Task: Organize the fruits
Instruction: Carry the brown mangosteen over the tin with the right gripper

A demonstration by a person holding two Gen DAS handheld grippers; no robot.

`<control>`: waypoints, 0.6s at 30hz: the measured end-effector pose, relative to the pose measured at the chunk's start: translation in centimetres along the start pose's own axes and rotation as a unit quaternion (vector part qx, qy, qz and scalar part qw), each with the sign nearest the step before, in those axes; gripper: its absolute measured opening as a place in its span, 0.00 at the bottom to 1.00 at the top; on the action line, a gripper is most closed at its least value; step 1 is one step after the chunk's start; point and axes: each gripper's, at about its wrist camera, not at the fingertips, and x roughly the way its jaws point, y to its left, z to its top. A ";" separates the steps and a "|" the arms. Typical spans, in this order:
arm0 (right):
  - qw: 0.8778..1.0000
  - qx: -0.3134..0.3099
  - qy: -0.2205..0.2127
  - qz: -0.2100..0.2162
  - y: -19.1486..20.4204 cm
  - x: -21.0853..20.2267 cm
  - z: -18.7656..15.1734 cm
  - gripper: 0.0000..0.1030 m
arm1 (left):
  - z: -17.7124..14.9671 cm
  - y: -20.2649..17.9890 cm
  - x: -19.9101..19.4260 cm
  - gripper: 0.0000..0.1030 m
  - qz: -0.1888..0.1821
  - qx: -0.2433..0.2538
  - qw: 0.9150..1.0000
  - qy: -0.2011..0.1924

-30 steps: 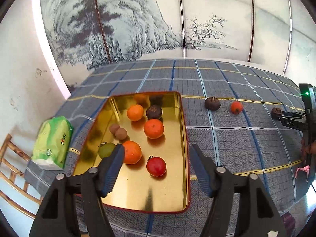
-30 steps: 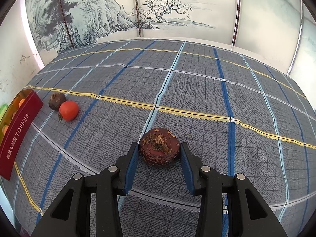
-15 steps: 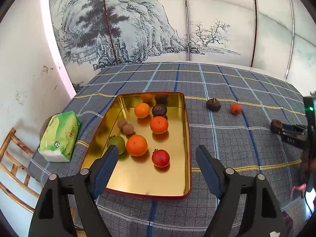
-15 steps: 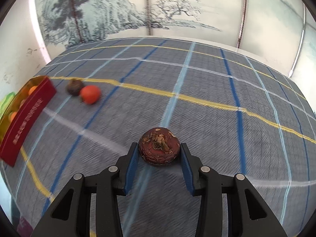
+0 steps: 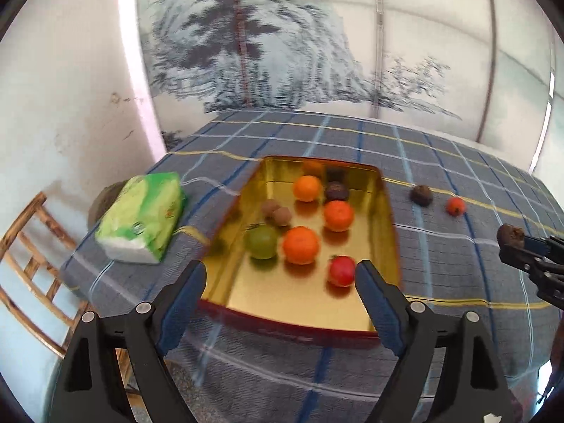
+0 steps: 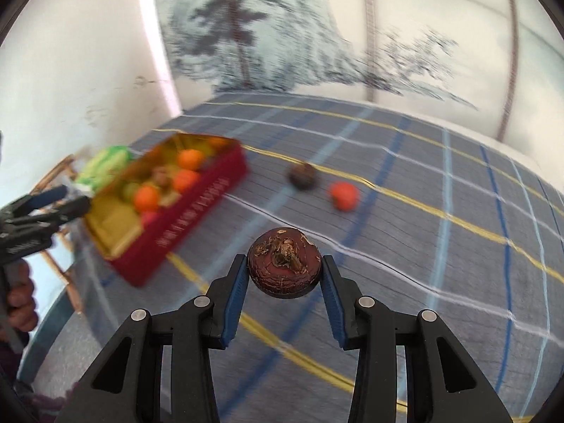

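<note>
My right gripper [image 6: 284,271] is shut on a dark brown fruit [image 6: 284,262] and holds it above the cloth, right of the tin; it also shows in the left wrist view [image 5: 511,236]. My left gripper [image 5: 282,282] is open and empty, above the near end of the gold tin tray [image 5: 384,194]. The tray holds several fruits: oranges [image 5: 300,245], a green one [image 5: 261,241], a red one [image 5: 341,270], brown ones [image 5: 276,212]. A dark fruit [image 5: 421,195] and a small red-orange fruit [image 5: 455,206] lie on the cloth right of the tray.
A green tissue pack [image 5: 142,216] lies on the checked tablecloth [image 5: 440,246] left of the tray. A wooden chair [image 5: 31,257] stands at the table's left edge. A painted wall panel [image 5: 282,53] is behind the table.
My right gripper has lifted the dark brown fruit off the cloth and swung left toward the tin. My left gripper has pulled back and turned left.
</note>
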 end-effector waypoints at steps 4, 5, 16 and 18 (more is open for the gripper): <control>0.999 -0.024 -0.001 0.038 3.4 0.5 1.6 0.41 | -0.3 3.0 -0.4 0.83 0.010 -0.043 0.999 -0.008; 0.998 -0.030 0.001 0.048 4.2 0.8 2.1 0.41 | -0.4 3.6 -0.4 0.83 0.012 -0.051 0.999 -0.009; 0.988 -0.084 0.041 0.125 11.8 5.7 4.5 0.41 | -1.1 6.1 -1.1 0.84 0.038 -0.034 0.999 0.001; 0.986 -0.086 0.052 0.133 12.6 6.8 4.7 0.41 | -1.2 6.2 -1.2 0.84 0.044 -0.028 0.999 -0.002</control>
